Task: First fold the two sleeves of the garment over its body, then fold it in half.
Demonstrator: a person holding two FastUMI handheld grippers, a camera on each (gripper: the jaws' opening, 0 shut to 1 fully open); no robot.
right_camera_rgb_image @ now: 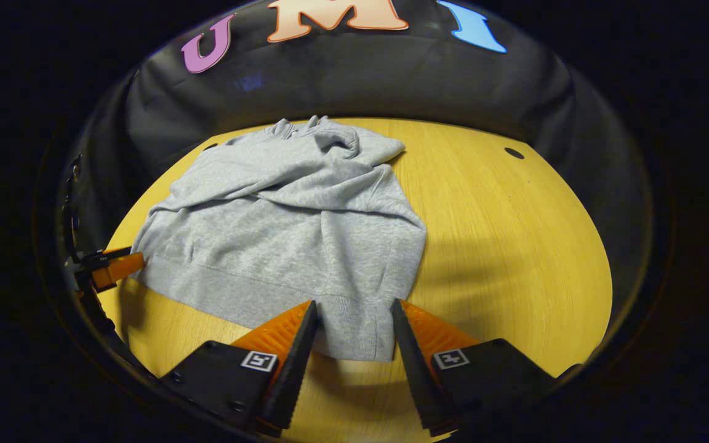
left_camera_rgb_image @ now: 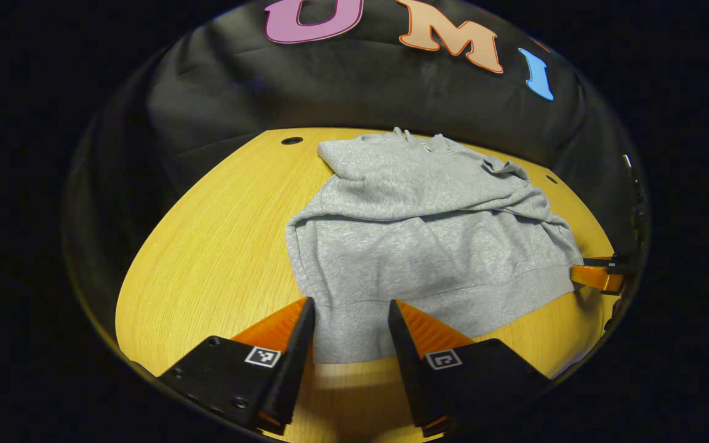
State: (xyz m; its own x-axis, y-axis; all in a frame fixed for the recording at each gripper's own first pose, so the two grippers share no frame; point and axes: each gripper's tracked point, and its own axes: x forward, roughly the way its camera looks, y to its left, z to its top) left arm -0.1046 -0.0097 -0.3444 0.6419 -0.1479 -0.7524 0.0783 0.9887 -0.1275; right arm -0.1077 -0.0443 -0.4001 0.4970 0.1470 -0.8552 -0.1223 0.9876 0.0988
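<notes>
At the near edge of the surface [left_camera_rgb_image: 207, 246], the left claw [left_camera_rgb_image: 350, 311] hangs released, jaws spread wide, with the grey hoodie's [left_camera_rgb_image: 416, 246] hem corner lying right between its two fingers [left_camera_rgb_image: 296, 326]. Whether they touch the cloth, can't tell from here. Over in the right gripper view, same picture: the right claw [right_camera_rgb_image: 352, 311] is released too, jaws apart, and the hoodie's [right_camera_rgb_image: 293, 234] other hem corner sits between them. Out at the edge of each view the opposite claw's tip peeks in, just beside the hem: the right one [left_camera_rgb_image: 597, 275] in the left gripper view, the left one [right_camera_rgb_image: 114, 267] in the right gripper view.

Moving outward, the hoodie lies spread on the yellow wooden surface [right_camera_rgb_image: 514, 246], hem towards the claws, neck and hood at the far side near the black cloth wall [left_camera_rgb_image: 360, 92]. Both sleeves [left_camera_rgb_image: 428, 197] are already laid across the body, crossing the chest in a rumpled band; the lower body lies fairly flat, and the half fold isn't done. Small dark holes [left_camera_rgb_image: 292, 141] dot the surface near its far edge, one [right_camera_rgb_image: 514, 153] clear in the right gripper view.
</notes>
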